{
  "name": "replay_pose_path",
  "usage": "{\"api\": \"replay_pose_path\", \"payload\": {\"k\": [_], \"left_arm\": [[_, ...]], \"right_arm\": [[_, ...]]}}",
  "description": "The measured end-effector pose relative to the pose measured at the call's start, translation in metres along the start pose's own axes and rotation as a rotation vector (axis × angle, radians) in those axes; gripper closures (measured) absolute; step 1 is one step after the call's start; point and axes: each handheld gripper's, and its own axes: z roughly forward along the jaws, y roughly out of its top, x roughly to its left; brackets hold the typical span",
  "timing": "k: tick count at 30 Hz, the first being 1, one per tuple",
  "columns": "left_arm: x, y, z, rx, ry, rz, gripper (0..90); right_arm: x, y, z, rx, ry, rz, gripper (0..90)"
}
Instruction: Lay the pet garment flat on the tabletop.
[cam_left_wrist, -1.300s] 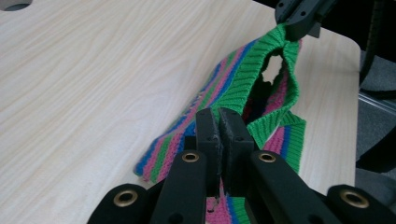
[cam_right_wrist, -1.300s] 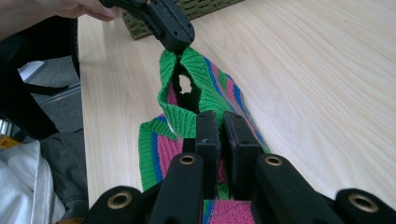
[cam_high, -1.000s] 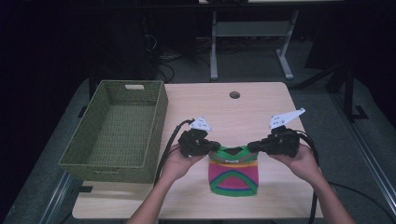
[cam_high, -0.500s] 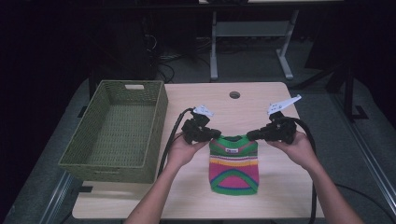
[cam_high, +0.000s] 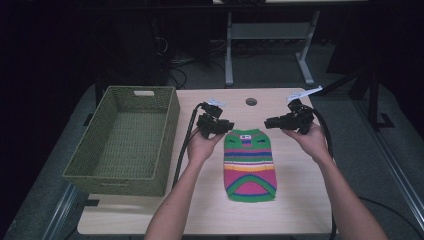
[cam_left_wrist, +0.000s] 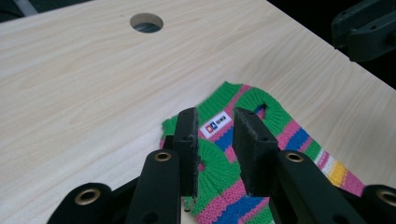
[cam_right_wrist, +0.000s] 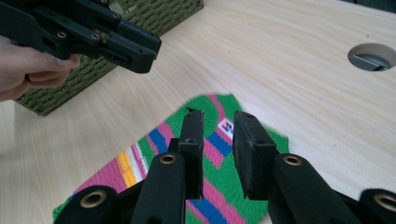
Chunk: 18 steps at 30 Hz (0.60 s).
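Striped sweater (cam_high: 249, 165) flat on table (cam_high: 295, 210), neck label (cam_left_wrist: 215, 124) unreadable; both tools just parted, empty.

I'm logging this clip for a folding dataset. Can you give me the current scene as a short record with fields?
surface: pale wooden table with a round hole
garment: striped knit sweater, lying flat and spread out
container: green woven basket, left of the sweater
left gripper: jaws just opened, over the sweater's collar end, nothing between them
right gripper: jaws just opened, gripping nothing
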Motion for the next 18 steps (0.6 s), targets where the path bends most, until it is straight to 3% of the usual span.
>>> {"api": "replay_pose_path", "payload": {"k": [7,18], "left_arm": [[0.0,-0.012,0.001,0.03,-0.033,0.004,67.9],[-0.004,-0.042,0.009,0.078,-0.061,0.006,67.6]], "right_arm": [[-0.003,-0.014,0.004,0.049,0.002,0.012,73.8],[0.008,-0.03,0.012,0.112,0.017,-0.017,80.6]]}}
